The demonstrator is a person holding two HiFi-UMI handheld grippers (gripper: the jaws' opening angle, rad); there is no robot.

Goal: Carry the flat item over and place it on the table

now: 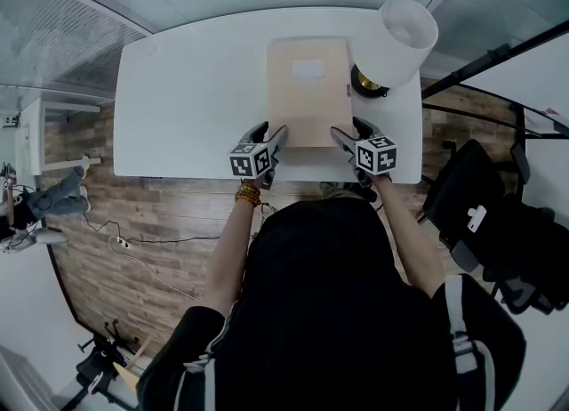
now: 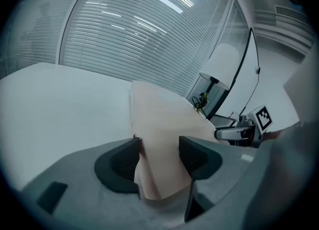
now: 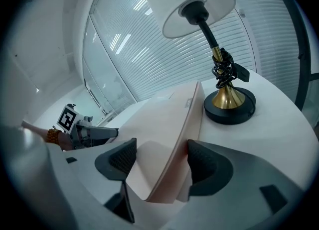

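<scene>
A flat beige item (image 1: 307, 89) lies on the white table (image 1: 187, 89), right of the middle, with its short side toward me. My left gripper (image 1: 277, 141) is at the item's near left corner and my right gripper (image 1: 342, 138) at its near right corner. In the left gripper view the item (image 2: 159, 119) runs in between the left gripper's (image 2: 159, 154) jaws, which stand wide apart; its edge rests against the left jaw. In the right gripper view the item (image 3: 159, 119) lies between the right gripper's (image 3: 162, 162) spread jaws, with its thick edge against the right jaw.
A lamp with a white shade (image 1: 396, 40) and a black and brass base (image 3: 229, 104) stands just right of the item. A black office chair (image 1: 484, 213) is off the table's right end. Cables (image 1: 124, 242) lie on the wooden floor at the left.
</scene>
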